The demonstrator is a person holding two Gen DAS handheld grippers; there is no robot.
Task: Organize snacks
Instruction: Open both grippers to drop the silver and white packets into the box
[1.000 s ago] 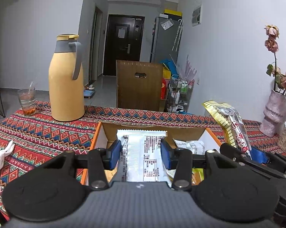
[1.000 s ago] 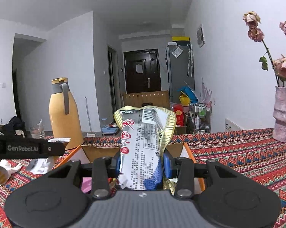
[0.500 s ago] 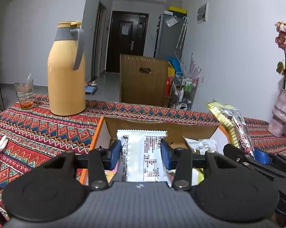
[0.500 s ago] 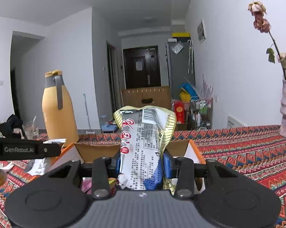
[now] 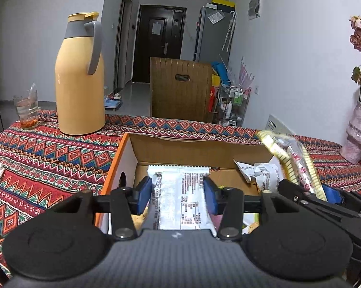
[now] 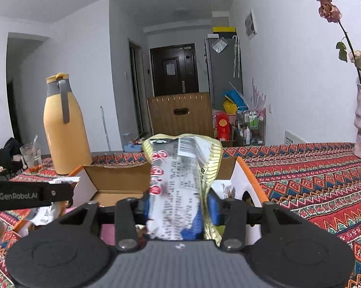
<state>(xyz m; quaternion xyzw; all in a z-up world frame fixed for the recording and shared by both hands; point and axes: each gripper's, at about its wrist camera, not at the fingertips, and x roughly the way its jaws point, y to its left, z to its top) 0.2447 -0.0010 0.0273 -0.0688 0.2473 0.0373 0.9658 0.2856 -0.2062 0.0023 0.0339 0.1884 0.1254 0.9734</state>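
Note:
An open cardboard box (image 5: 192, 148) with an orange outer side stands on the patterned tablecloth. My left gripper (image 5: 178, 187) is over the box's left half. A white snack packet (image 5: 180, 199) with printed text lies between its blue pads, which still touch it as the jaws are opening. My right gripper (image 6: 179, 204) is over the right half. Its jaws are opening around a silver and yellow packet (image 6: 182, 168), which looks blurred and leans right. That packet (image 5: 290, 160) also shows in the left wrist view. A finger (image 6: 31, 195) of the left gripper crosses the right wrist view.
Crumpled white wrappers (image 5: 259, 172) lie in the box's right corner. A yellow thermos jug (image 5: 79, 84) and a glass (image 5: 26, 112) stand at the table's back left. A pink vase (image 5: 358, 134) with dried flowers stands at the right. A wooden chair back (image 5: 180, 88) is behind the table.
Both grippers have come down and forward over the box with their packets. The pads now stand slightly wider apart, and the right packet has started to tilt and blur.

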